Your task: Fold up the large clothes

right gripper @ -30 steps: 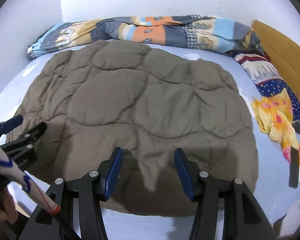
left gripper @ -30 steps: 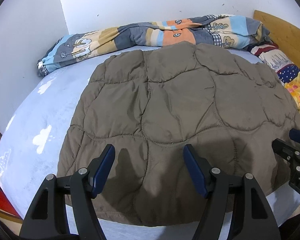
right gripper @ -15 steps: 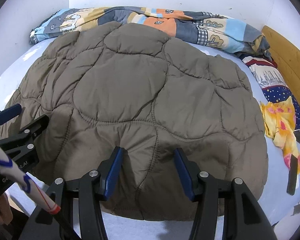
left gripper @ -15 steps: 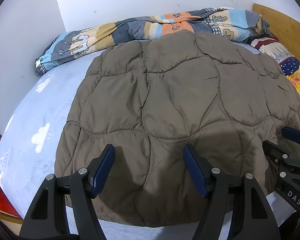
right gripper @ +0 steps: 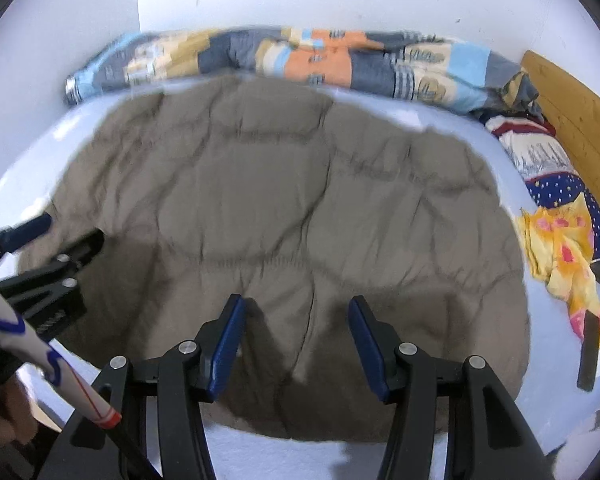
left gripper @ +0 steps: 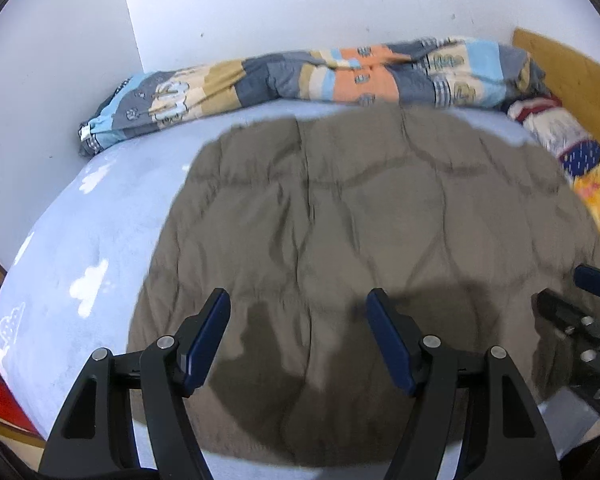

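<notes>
The brown quilted jacket [left gripper: 360, 248] lies spread flat on the bed [left gripper: 100, 240], ahead of and beneath both tools — no further fold looks begun. The left gripper [left gripper: 298, 340] and right gripper [right gripper: 296, 340] hover spread, pinching nothing — grasping its near hem remains.

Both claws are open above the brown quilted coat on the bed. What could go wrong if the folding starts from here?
1. Both the left claw and right claw hover mid-panel over the coat; closing here would likely pinch padding, not the hem.
2. A far fold may drag it into the patterned blanket.
3. The yellow cloth beside it could get caught.
</notes>
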`<state>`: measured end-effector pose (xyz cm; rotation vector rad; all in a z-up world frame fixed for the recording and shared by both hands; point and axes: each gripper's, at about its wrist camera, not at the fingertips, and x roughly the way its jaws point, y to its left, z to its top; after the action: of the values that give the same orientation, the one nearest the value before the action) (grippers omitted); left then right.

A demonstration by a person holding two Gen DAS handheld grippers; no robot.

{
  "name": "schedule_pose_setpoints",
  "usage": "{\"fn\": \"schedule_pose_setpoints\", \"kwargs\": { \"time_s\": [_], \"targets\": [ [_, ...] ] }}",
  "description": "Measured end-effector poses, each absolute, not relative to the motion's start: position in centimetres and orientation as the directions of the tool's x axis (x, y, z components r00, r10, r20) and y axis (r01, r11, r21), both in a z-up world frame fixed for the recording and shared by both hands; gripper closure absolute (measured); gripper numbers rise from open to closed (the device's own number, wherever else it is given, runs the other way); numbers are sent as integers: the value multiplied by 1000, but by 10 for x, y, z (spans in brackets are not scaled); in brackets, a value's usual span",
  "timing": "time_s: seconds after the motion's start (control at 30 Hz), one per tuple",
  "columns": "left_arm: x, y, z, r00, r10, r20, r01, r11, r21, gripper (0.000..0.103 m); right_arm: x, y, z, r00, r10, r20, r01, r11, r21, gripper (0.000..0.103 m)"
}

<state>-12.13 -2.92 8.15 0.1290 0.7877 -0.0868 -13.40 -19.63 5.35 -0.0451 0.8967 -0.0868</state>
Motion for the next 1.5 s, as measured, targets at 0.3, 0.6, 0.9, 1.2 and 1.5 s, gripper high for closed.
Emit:
{"fn": "schedule_pose_setpoints", "kwargs": {
  "time_s": [0.3, 0.6, 0.9, 1.2, 1.5],
  "targets": [
    [-41, -42, 87, 695, 11, -719, 82, 992, 94, 33, -60, -247, 82, 634, -158, -757, 165, 984, -67, 45],
    [-4, -54, 60, 645, 44, -763, 88, 987, 131, 33, -19, -244, 35, 553, -209, -807, 166, 976, -139, 45],
    [-5, -50, 56, 637, 35, -770, 84, 990, 115, 33, -11, -239, 24, 540, -241, -807, 161, 970, -182, 45],
    [-44, -33, 94, 696, 20, -718, 86, 990, 110, 33, -51, -217, 64, 627, -211, -750, 109, 977, -184, 45],
    [-70, -16, 87, 662, 28, -749, 108, 985, 133, 33, -89, -197, 69, 637, -185, -748, 30, 976, -216, 45]
  ]
}}
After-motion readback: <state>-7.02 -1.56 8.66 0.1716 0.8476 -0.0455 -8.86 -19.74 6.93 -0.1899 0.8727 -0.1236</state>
